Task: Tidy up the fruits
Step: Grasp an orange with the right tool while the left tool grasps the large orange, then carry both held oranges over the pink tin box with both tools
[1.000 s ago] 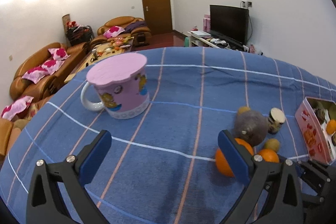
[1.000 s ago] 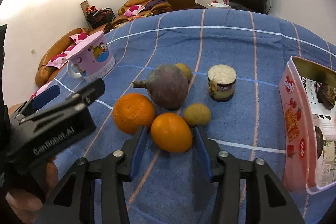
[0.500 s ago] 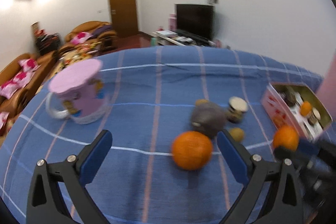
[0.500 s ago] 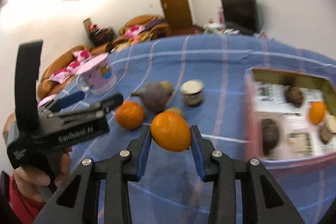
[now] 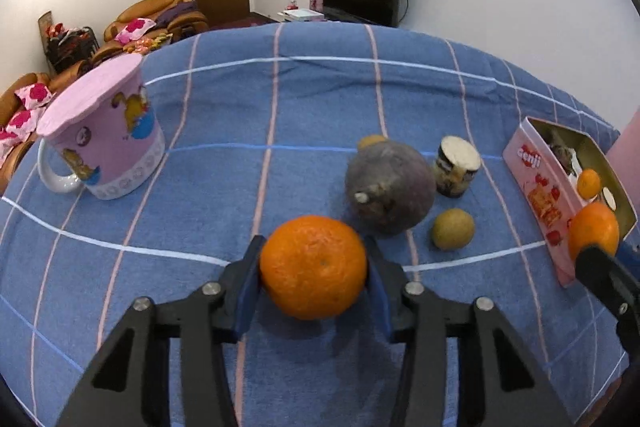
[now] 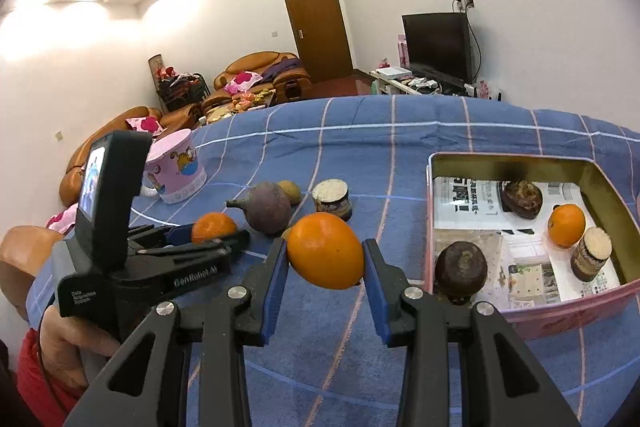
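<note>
Left gripper (image 5: pixel 314 269) clamped on a round orange (image 5: pixel 313 267), blue fingers (image 5: pixel 247 285) having just closed in and now pressing both its sides. Pebbled, bright peel, small pale navel dot facing the camera, fruit low over the blue checked cloth (image 5: pixel 280 115). Right gripper (image 6: pixel 325 259) closed on a second orange (image 6: pixel 326 251), smoother, slightly egg-shaped, one tiny dark speck on the skin, held clear of the cloth just left of the pink tin (image 6: pixel 532 319).

Loose on the cloth behind the left orange: a dull purple turnip-like root (image 5: pixel 390 187) with a cut stalk stub, a small brownish-green fruit (image 5: pixel 453 229) just to its right, another tan fruit (image 5: pixel 372 141) half hidden behind it, a short dark jar (image 5: pixel 457 165) with a pale lid. Pink cartoon mug (image 5: pixel 104 143) well apart at the left, covered by a pink lid.

Inside the tin, lined with printed paper: a small orange (image 6: pixel 566 225), two dark brown rounded fruits (image 6: pixel 461 269) (image 6: pixel 522 199), another pale-lidded jar (image 6: pixel 591 253). Person's hand (image 6: pixel 68 339) gripping the left gripper's handle in the right wrist view.
</note>
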Demonstrator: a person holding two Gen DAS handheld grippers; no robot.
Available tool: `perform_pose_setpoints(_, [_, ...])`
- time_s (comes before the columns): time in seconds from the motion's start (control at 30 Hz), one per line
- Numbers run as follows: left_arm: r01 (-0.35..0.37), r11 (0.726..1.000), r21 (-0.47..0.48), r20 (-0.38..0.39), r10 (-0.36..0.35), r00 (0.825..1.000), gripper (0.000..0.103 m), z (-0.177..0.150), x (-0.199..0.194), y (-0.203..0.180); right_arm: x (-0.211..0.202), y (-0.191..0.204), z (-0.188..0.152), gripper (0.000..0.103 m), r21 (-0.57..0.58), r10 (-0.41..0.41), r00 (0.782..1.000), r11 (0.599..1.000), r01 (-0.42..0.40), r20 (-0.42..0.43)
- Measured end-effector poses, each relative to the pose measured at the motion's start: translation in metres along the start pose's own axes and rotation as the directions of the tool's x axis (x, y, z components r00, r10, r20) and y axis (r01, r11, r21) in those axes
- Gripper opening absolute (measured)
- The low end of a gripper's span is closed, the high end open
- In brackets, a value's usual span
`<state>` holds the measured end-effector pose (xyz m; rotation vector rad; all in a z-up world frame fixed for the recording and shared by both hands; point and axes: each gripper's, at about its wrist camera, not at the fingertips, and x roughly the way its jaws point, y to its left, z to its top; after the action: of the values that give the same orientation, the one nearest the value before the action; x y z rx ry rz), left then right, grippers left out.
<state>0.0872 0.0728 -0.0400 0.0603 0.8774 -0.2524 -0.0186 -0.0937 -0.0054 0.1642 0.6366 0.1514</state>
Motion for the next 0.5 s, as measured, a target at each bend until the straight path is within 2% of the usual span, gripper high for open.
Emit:
perform_pose_setpoints(0.07, [-0.022,0.999,-0.046,0.031,0.023,0.999,0.048,-0.001,-0.007,0.008,0.001,-0.001,-0.002,0.039,0.003,-0.006,1.0,1.0,0.006,0.0])
perform_pose_setpoints(0.13, [-0.05,0.991,-0.124,0.124,0.065,0.99,0.048,-0.003,-0.025,0.02,-0.001,-0.001,-0.001,0.039,-0.003,-0.018,1.0,1.0,0.018,0.02])
perform_pose_setpoints(0.17, [-0.062,0.986,-0.152,0.17,0.088,0.982,0.048,-0.005,-0.033,0.024,-0.004,0.0,-0.001,0.039,-0.011,-0.027,0.999,1.0,0.027,0.036])
perform_pose_setpoints(0.2, [-0.092,0.978,-0.186,0.234,0.135,0.963,0.048,-0.007,-0.043,0.024,-0.007,0.002,-0.001,0.039,-0.023,-0.041,0.997,0.999,0.043,0.059])
perform_pose_setpoints(0.27, [-0.139,0.967,-0.212,0.301,0.2,0.932,0.048,-0.009,-0.055,0.024,-0.013,0.006,-0.001,0.039,-0.049,-0.075,0.992,0.996,0.08,0.106])
perform_pose_setpoints(0.3, [-0.159,0.963,-0.218,0.323,0.225,0.919,0.048,-0.011,-0.059,0.024,-0.016,0.009,-0.001,0.039,-0.071,-0.108,0.984,0.99,0.118,0.14])
perform_pose_setpoints(0.33, [-0.166,0.961,-0.222,0.33,0.234,0.914,0.048,-0.013,-0.06,0.021,-0.018,0.01,0.0,0.039,-0.081,-0.123,0.98,0.987,0.137,0.156])
perform_pose_setpoints(0.43, [-0.173,0.961,-0.216,0.322,0.238,0.916,0.048,-0.015,-0.06,0.014,-0.024,0.014,0.001,0.039,-0.106,-0.163,0.963,0.976,0.189,0.214])
perform_pose_setpoints(0.5, [-0.187,0.96,-0.207,0.334,0.249,0.909,0.048,-0.015,-0.061,0.01,-0.027,0.017,0.001,0.039,-0.12,-0.182,0.953,0.969,0.215,0.241])
